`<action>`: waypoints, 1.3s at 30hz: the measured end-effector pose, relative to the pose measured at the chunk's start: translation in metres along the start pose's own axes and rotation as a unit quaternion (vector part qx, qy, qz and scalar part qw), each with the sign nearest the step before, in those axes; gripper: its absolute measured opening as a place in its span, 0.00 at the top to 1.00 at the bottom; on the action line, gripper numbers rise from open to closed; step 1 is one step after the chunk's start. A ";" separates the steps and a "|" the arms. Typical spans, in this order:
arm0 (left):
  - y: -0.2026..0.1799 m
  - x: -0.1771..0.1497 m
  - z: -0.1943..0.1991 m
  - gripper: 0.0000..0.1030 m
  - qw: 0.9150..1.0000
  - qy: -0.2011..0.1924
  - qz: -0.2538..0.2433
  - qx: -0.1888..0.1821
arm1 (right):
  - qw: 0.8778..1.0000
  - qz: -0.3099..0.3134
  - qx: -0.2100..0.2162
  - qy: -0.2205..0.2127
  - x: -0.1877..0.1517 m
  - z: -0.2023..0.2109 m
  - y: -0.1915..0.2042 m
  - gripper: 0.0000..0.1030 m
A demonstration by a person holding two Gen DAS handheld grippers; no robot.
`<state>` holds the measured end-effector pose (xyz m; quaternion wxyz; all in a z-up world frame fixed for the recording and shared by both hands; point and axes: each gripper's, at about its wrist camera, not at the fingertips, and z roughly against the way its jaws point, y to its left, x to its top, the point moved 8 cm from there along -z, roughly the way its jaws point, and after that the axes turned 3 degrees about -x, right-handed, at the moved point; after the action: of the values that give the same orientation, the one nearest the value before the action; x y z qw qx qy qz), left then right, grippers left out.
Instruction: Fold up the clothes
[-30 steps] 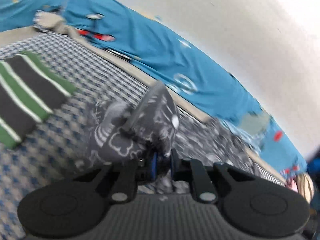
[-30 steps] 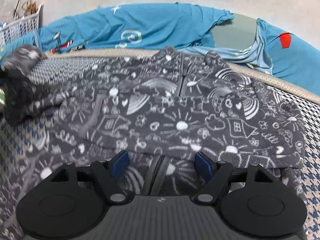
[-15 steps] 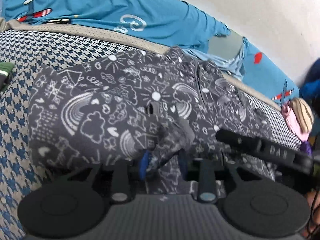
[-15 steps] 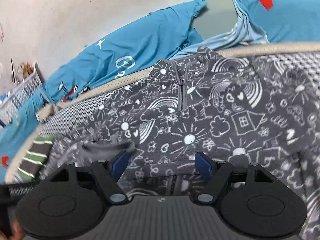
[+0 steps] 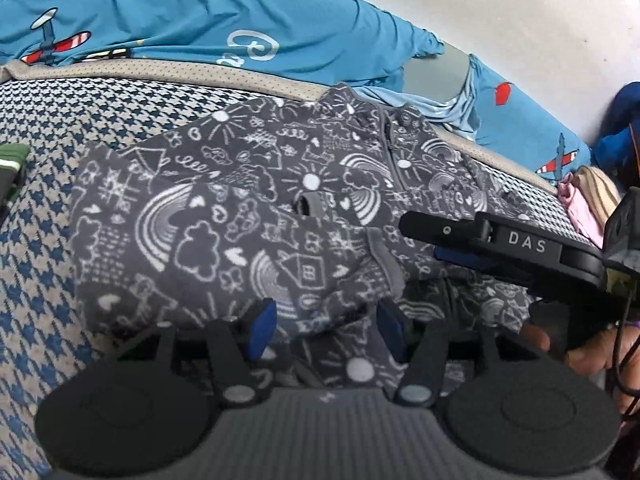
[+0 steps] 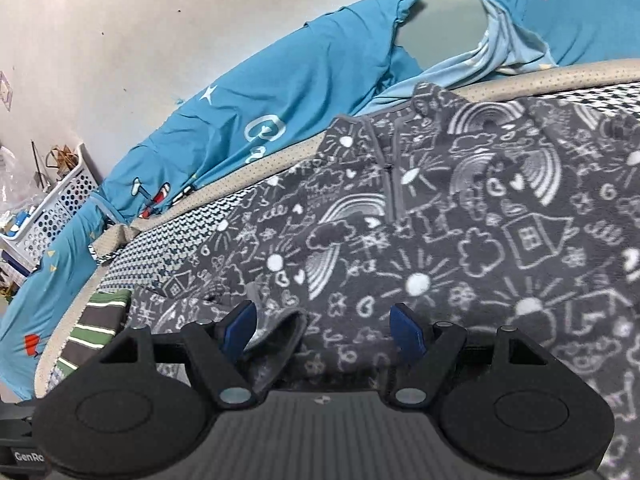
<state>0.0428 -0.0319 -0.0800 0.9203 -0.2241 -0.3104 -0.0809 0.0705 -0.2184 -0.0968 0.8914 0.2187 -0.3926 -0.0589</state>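
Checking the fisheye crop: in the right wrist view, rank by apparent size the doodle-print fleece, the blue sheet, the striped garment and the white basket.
1. doodle-print fleece
2. blue sheet
3. and 4. striped garment and white basket: look alike, unranked.

One doodle-print jacket [image 5: 224, 216], one striped garment [image 6: 100, 320], two grippers [image 5: 326, 328].

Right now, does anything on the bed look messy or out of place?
The sleeve cuff folded across the doodle-print sweater lies bunched and slanted, not flat. Otherwise nothing is spilled or damaged.
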 end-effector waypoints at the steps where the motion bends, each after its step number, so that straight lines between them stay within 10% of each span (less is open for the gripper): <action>1: 0.002 0.000 0.000 0.49 1.000 0.000 0.002 0.002 | 1.000 0.001 0.003 0.000 0.000 -0.002 0.002 0.29; 22: 0.027 -0.004 -0.001 0.47 0.999 0.003 0.027 0.032 | 0.995 0.099 0.018 0.016 -0.023 -0.030 0.043 0.30; 31: 0.030 -0.007 -0.003 0.46 0.999 0.006 0.037 0.035 | 0.992 0.120 0.016 0.018 -0.030 -0.042 0.050 0.58; 33: 0.030 -0.006 -0.003 0.46 0.999 0.005 0.038 0.036 | 0.992 0.120 0.020 0.022 -0.030 -0.043 0.050 0.82; 39: 0.028 -0.003 -0.002 0.44 0.999 -0.002 0.041 0.031 | 0.990 0.134 0.037 -0.007 -0.016 -0.031 0.065 0.88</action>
<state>0.0490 -0.0077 -0.0934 0.9288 -0.2081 -0.3049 -0.0336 0.0780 -0.1447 -0.0980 0.8796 0.1961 -0.4269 0.0741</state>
